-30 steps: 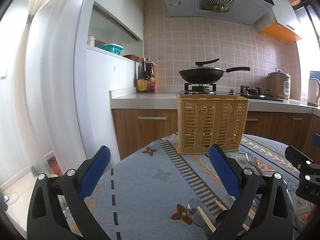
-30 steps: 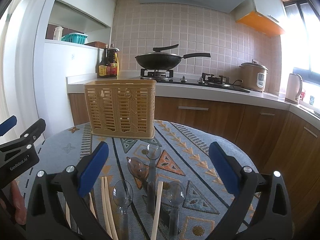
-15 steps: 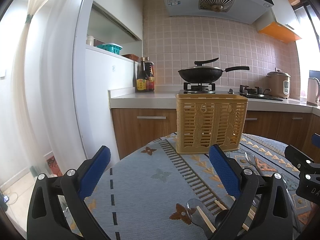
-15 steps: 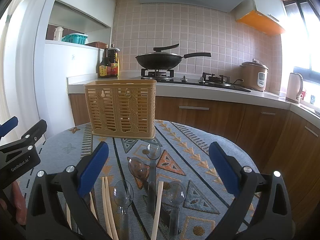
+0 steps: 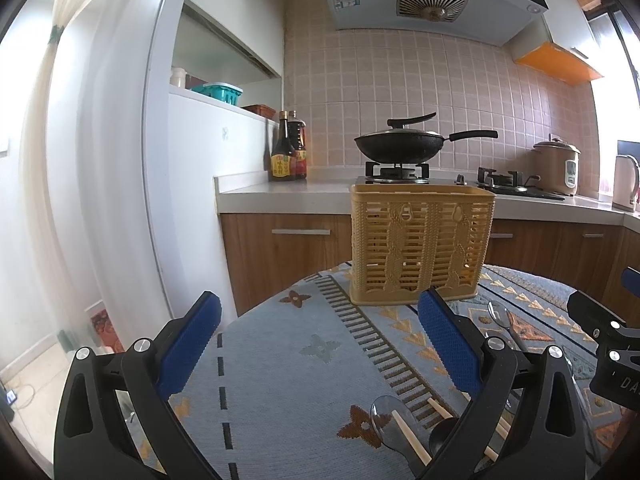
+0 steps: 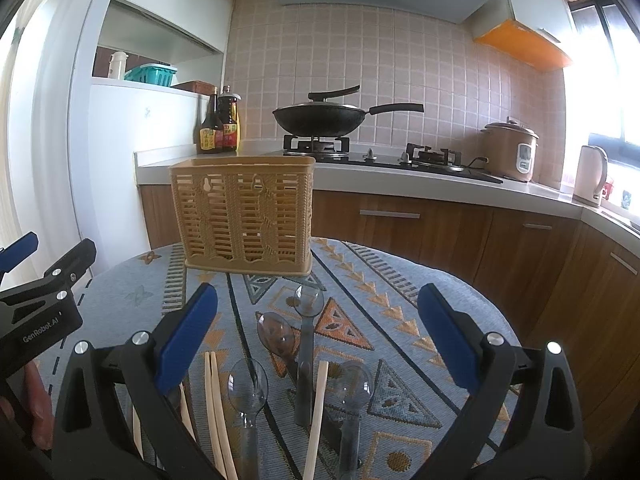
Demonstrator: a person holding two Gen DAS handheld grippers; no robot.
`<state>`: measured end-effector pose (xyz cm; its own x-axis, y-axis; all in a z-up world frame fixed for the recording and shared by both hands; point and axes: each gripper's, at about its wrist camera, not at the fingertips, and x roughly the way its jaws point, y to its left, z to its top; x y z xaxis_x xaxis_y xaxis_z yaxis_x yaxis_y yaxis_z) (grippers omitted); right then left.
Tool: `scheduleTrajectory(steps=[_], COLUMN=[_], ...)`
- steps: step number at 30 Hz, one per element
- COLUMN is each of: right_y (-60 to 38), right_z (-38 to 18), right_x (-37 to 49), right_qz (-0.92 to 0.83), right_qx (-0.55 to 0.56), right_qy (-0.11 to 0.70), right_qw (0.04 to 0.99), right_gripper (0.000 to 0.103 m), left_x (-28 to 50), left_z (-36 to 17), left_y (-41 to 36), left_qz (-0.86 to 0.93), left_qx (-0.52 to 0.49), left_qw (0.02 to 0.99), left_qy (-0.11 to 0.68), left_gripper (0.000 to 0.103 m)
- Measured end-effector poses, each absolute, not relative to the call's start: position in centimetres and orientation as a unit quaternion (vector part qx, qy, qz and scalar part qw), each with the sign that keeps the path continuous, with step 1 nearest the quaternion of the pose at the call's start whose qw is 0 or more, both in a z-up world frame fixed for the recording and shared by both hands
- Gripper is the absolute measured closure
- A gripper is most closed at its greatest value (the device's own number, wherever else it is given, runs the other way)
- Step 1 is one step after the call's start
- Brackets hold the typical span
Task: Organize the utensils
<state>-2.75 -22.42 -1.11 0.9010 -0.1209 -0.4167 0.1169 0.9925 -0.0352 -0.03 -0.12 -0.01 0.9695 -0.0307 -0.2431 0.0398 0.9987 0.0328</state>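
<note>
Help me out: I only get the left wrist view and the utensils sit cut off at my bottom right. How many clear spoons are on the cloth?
Observer: The right wrist view shows four clear spoons, all lying flat in front of the yellow basket.
Operator: Any chopsticks between them?
Observer: Yes, a pair lies side by side left of the spoons, and a single one lies among them.
Operator: Is the right gripper holding anything?
Observer: No, the right gripper is open above the utensils, holding nothing.

"GenRobot.AI" on the left tongs (image 6: 38, 330); "DA", cut off, on the right tongs (image 5: 618, 380).
</note>
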Motion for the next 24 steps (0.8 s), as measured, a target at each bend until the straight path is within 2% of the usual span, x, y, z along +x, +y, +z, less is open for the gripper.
scheduleTrajectory(steps=[24], right_y=[-22.25], right_z=[-1.46], right_x=[-2.54], right_qz=[-0.056], right_qx=[-0.012], right_qy=[0.215], right_qw=[0.975], right_gripper=[0.007], left_x=[0.18], left_z=[-0.24], left_y=[-0.02], left_qz=[-0.026], left_qx=[0.013], left_qw=[0.991], left_qy=[0.129], left_gripper=[0.007])
